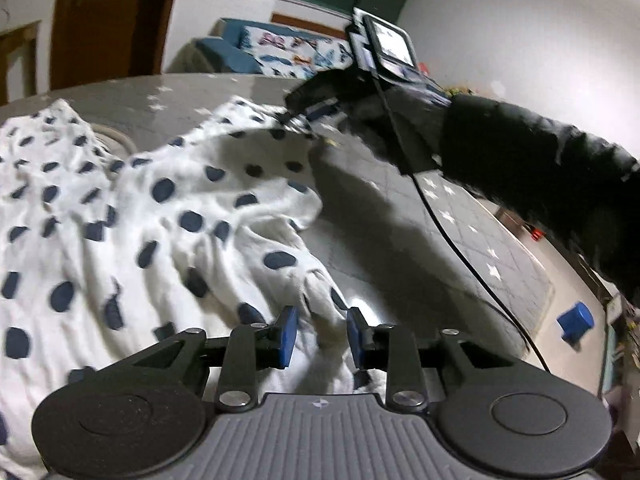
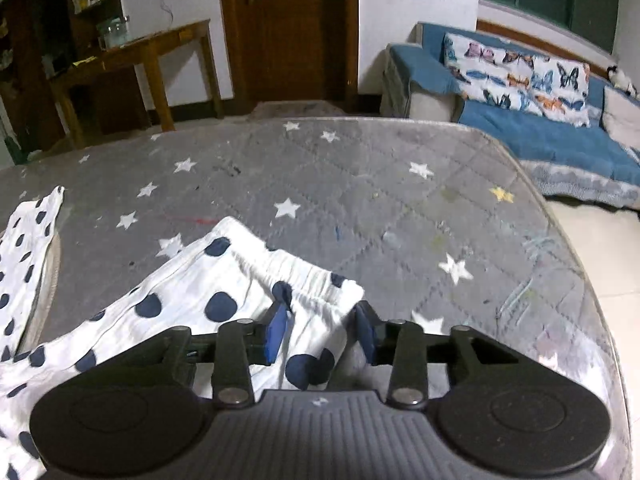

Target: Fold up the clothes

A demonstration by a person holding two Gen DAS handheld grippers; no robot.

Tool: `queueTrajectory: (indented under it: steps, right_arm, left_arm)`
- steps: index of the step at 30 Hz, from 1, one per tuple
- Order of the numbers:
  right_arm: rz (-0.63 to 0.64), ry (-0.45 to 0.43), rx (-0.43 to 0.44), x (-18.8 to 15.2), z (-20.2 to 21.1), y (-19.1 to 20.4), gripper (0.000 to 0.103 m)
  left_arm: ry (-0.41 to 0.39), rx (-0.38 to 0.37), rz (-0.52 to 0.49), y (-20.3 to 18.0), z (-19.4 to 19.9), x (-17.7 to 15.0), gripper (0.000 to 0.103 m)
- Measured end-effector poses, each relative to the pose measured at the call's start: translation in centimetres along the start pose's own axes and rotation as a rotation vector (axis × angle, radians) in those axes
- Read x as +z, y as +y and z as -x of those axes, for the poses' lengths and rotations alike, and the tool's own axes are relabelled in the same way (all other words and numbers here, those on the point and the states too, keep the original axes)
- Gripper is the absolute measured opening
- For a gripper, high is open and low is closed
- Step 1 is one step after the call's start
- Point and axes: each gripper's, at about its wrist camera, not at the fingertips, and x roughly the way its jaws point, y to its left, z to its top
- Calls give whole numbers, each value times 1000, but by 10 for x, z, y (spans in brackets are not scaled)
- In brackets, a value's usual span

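A white garment with dark blue dots [image 1: 132,216] lies crumpled on the grey star-print table [image 1: 400,216]. My left gripper [image 1: 322,334] has its blue pads on either side of a fold of the cloth's near edge, gripping it. My right gripper [image 2: 322,330] holds the garment's elastic waistband [image 2: 304,280] between its blue pads, lifted a little above the table [image 2: 360,184]. In the left wrist view the right gripper [image 1: 304,114] shows at the far end, pinching the cloth's corner.
A blue sofa with butterfly cushions [image 2: 520,76] stands beyond the table's far right edge. A wooden side table [image 2: 132,64] and a door [image 2: 288,28] are at the back. A black cable [image 1: 452,240] hangs from the right gripper across the table.
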Motion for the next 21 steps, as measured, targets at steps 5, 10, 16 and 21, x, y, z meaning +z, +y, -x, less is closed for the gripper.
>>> queueTrajectory:
  steps: [5, 10, 16, 21]
  right_arm:
    - [21, -35, -41, -1, -9, -1, 27]
    - [52, -71, -113, 10, -25, 2, 25]
    - [53, -95, -112, 12, -30, -5, 33]
    - [67, -130, -92, 9, -4, -4, 34]
  left_arm:
    - [36, -99, -57, -7, -9, -6, 28]
    - [52, -182, -107, -10, -10, -15, 28]
    - [41, -202, -104, -8, -13, -18, 31]
    - [-1, -182, -92, -5, -1, -14, 32]
